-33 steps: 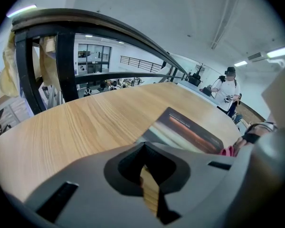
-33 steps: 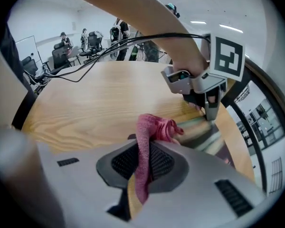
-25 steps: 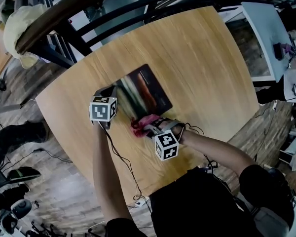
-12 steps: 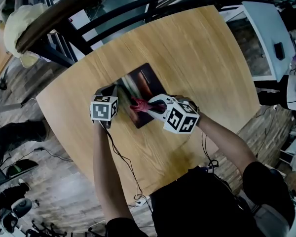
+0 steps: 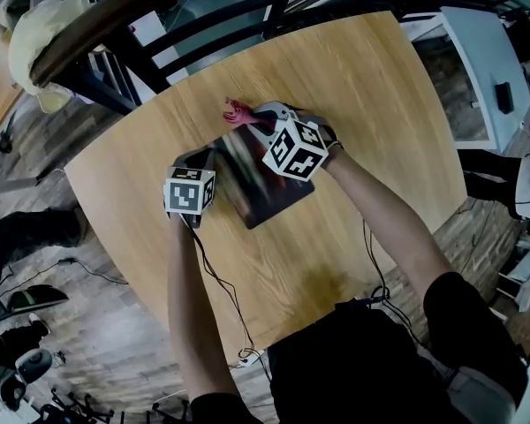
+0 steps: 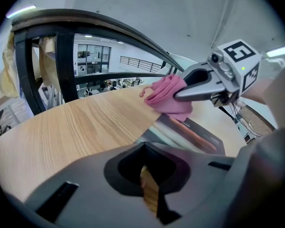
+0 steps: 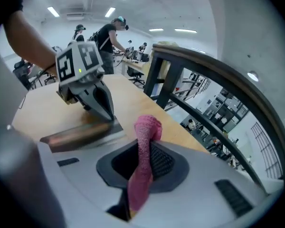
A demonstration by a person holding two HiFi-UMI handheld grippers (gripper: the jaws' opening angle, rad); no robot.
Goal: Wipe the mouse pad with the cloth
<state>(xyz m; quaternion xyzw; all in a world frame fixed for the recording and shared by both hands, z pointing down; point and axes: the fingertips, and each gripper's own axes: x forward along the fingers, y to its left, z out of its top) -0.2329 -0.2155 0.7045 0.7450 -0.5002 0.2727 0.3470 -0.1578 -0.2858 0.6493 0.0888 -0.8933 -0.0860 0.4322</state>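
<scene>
A dark mouse pad (image 5: 267, 193) lies on the round wooden table (image 5: 362, 87). My left gripper (image 5: 197, 159) is shut, with its tips resting on the pad's left corner; the right gripper view shows them pressed on that corner (image 7: 107, 115). My right gripper (image 5: 252, 117) is shut on a pink cloth (image 5: 236, 110), which hangs just past the pad's far edge, over bare wood. From the left gripper view the cloth (image 6: 166, 96) is bunched at the right gripper's tips, above the far end of the pad (image 6: 190, 132). In the right gripper view the cloth (image 7: 145, 146) runs up between its jaws.
A dark chair with a curved back rail (image 5: 159, 7) stands against the table's far edge. A cream bag (image 5: 35, 42) hangs at the far left. A white desk (image 5: 477, 69) is off to the right. Cables trail over the wood floor (image 5: 88, 276).
My right gripper has carried the cloth from the pad's near edge across the pad to beyond its far edge. The left gripper has stayed on the corner.
</scene>
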